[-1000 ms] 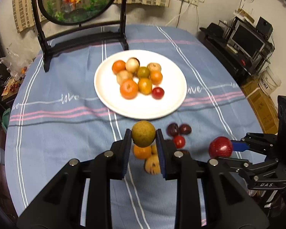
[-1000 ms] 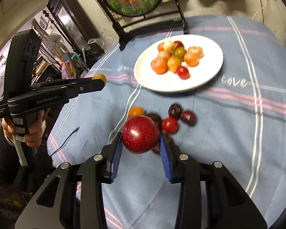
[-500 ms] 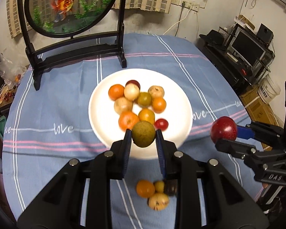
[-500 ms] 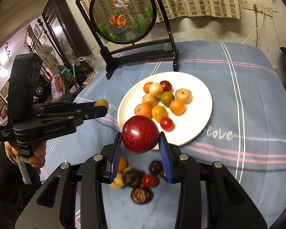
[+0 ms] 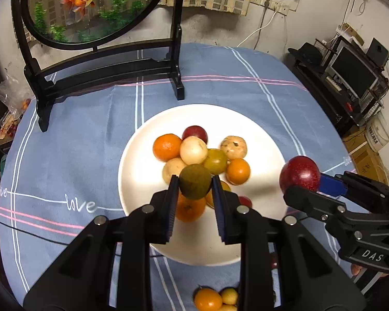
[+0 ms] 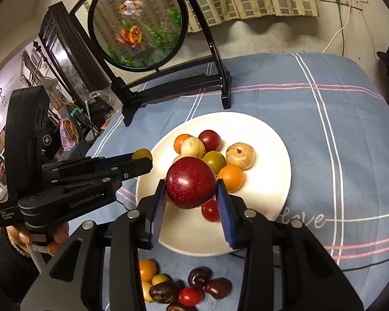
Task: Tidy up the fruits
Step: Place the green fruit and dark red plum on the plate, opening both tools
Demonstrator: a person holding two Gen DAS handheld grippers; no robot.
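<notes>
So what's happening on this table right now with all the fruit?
A person holds a tool in each hand, sorting fruit onto a white plate. The left tool grips an olive-green fruit over the plate; the right tool grips a dark red plum beside it. More small fruits wait on the blue tablecloth.

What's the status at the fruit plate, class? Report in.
Left gripper shut on olive-green fruit. Right gripper shut on red plum. Both over white plate. Plate's centre crowded.
</notes>
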